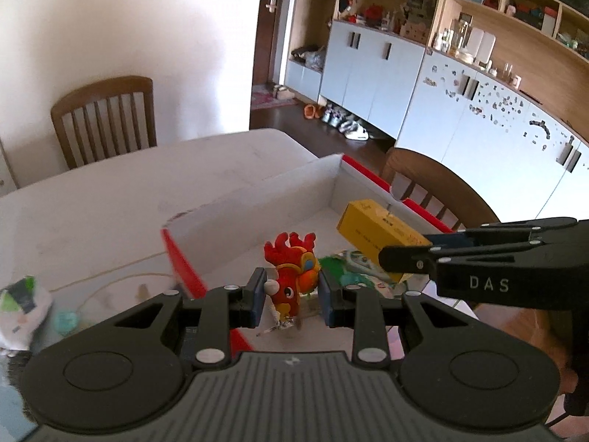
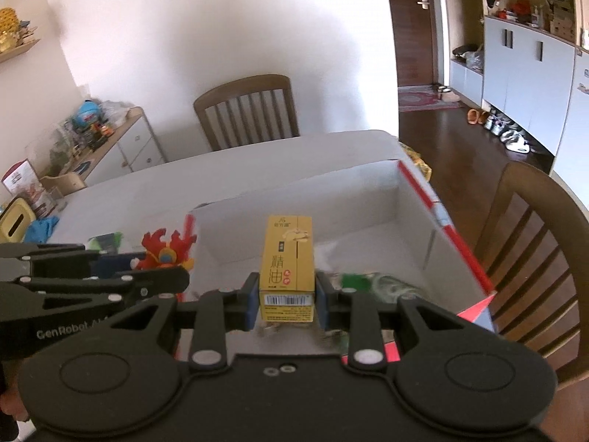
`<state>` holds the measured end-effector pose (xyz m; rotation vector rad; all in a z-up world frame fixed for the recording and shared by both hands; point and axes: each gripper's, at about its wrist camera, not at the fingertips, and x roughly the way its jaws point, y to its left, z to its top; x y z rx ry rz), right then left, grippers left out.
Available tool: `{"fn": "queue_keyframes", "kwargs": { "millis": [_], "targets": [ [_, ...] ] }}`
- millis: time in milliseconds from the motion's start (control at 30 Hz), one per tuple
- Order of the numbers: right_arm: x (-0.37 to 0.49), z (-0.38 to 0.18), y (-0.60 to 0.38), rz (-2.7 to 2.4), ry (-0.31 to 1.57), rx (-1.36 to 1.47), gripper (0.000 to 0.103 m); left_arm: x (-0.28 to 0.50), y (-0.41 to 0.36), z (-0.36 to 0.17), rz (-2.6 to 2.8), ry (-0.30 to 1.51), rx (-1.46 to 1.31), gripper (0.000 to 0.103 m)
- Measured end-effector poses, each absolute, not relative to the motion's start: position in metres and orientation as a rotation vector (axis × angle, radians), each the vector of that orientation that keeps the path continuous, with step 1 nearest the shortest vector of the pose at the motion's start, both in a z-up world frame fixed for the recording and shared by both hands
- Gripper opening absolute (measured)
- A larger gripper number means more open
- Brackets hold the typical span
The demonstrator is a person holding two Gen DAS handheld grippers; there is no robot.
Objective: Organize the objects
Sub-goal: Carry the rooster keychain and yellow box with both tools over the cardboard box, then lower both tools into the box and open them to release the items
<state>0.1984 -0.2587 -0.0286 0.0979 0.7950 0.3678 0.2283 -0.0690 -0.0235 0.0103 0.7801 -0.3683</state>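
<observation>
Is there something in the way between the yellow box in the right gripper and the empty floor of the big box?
Nothing visible blocks it. The yellow box, held by the right gripper, is above the cardboard box, whose top is open. Green packets lie only at the near end; the far floor is bare.

Two black grippers, left gripper (image 1: 292, 294) and right gripper (image 2: 286, 300): blue-padded jaws, silver rivets, white lettering.

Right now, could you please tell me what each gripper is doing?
Left gripper: closed on the red toy.
Right gripper: closed on the yellow box.
</observation>
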Motion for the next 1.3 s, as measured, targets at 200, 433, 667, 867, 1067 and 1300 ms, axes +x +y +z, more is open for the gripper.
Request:
{"fn": "queue_keyframes", "kwargs": {
  "millis": [200,433,667,867,1067,1300],
  "targets": [
    [0.22,-0.044,-0.28,0.334,0.809,0.091,0.029,0.242,-0.092,-0.036,-0.364,0.812,0.015,0.029],
    [0.251,-0.068,-0.283,0.326,0.859,0.083,0.029,0.265,-0.116,-0.056,-0.35,0.88,0.036,0.029],
    [0.274,-0.094,-0.279,0.321,0.922,0.067,0.029,0.282,-0.132,-0.077,-0.353,0.948,0.078,0.029],
    [0.286,-0.107,-0.275,0.318,0.959,0.034,0.029,0.294,-0.137,-0.1,-0.348,1.03,0.083,0.029],
    [0.288,-0.117,-0.265,0.32,0.998,-0.018,0.029,0.297,-0.142,-0.113,-0.351,1.084,0.098,0.029],
    [0.29,-0.12,-0.263,0.322,1.019,-0.025,0.029,0.301,-0.142,-0.126,-0.339,1.139,0.095,0.029]
  ]
}}
